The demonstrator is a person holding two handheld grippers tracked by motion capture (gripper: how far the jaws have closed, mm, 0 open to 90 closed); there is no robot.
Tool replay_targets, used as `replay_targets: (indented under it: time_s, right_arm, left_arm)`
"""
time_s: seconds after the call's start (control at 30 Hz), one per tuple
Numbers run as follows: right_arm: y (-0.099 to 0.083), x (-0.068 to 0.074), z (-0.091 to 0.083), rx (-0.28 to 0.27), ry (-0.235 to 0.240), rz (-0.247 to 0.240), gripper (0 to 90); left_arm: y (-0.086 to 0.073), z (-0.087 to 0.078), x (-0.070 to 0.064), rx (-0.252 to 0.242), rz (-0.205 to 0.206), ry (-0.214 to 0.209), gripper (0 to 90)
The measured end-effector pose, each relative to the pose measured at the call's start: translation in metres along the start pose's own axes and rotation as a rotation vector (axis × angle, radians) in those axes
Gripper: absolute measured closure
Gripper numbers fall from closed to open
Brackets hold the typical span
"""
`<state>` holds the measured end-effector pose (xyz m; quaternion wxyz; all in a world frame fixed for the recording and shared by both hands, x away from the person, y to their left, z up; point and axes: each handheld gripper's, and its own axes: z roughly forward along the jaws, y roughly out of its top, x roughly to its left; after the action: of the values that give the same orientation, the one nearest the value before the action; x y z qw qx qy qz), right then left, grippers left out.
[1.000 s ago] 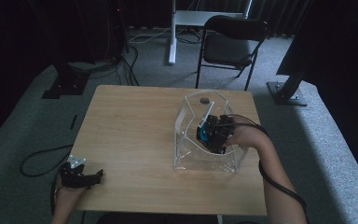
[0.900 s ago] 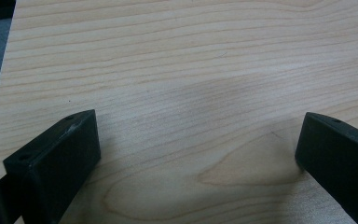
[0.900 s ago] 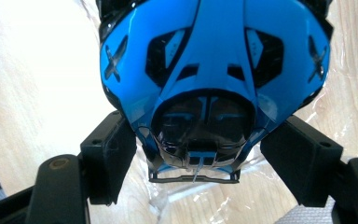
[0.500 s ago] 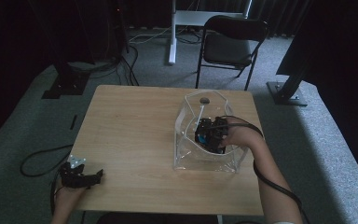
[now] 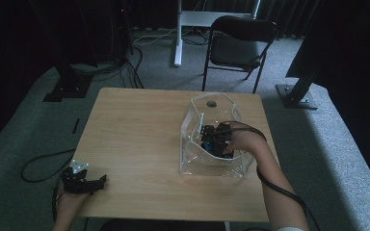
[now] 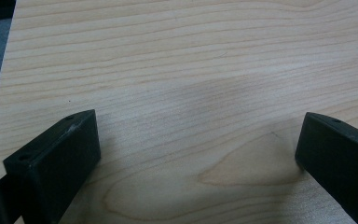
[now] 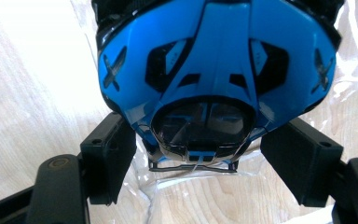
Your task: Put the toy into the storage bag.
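Note:
A blue and black toy car (image 7: 214, 60) is held between the two black jaws of my right gripper (image 7: 200, 161), which press on its narrow end from both sides. In the high view my right gripper (image 5: 213, 138) and the toy car (image 5: 210, 143) are inside a clear plastic bag (image 5: 191, 126) that stands open on the right half of the wooden table (image 5: 139, 139). My left gripper (image 5: 100, 181) rests at the table's near left corner, its jaws wide open over bare wood (image 6: 196, 154) with nothing between them.
A small dark round thing (image 5: 211, 103) lies at the far end of the bag. A black folding chair (image 5: 241, 43) stands behind the table, and cables trail on the grey floor (image 5: 38, 163) to the left. The right gripper's cable loops around the wrist.
The right hand has pushed a little further left into the bag with the toy car. The left gripper has stayed where it was.

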<state>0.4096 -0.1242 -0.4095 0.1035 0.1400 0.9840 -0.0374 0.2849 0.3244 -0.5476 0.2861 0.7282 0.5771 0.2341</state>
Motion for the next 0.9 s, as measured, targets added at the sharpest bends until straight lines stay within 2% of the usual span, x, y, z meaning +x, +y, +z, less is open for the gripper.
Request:
replay_targets:
  time_s: [0.03,0.13,0.27,0.33,0.4,0.5,0.53,0.6,0.77,0.9]
  right_arm:
    - [0.001,0.001,0.001,0.016,0.002,0.01,26.0]
    - [0.003,-0.001,0.007,0.019,0.022,-0.026,26.0]
    - [0.007,0.001,0.014,0.041,0.017,-0.024,26.0]
    - [0.009,0.0,0.017,0.06,0.021,-0.001,25.9]
    - [0.011,-0.001,0.022,0.068,0.021,-0.035,25.9]
    - [0.012,-0.002,0.026,0.068,0.023,-0.033,25.8]
    - [0.012,-0.001,0.028,0.084,0.034,-0.014,25.7]
    - [0.012,-0.001,0.03,0.095,0.047,-0.008,25.6]
    - [0.011,0.001,0.03,0.108,0.081,0.009,25.6]
    - [0.013,0.001,0.029,0.106,0.09,0.026,25.4]
  left_arm:
    - [0.0,0.0,0.0,0.0,0.0,0.0,0.3]
    - [0.0,0.0,0.0,0.0,0.0,0.0,0.3]
    - [0.0,0.0,0.0,0.0,0.0,0.0,0.3]
    - [0.0,0.0,0.0,0.0,0.0,0.0,0.3]
    - [0.0,0.0,0.0,0.0,0.0,0.0,0.3]
    - [0.0,0.0,0.0,0.0,0.0,0.0,0.3]
    - [0.0,0.0,0.0,0.0,0.0,0.0,0.3]
    - [0.0,0.0,0.0,0.0,0.0,0.0,0.3]
    - [0.0,0.0,0.0,0.0,0.001,0.0,0.3]
    - [0.0,0.0,0.0,0.0,0.0,0.0,0.3]
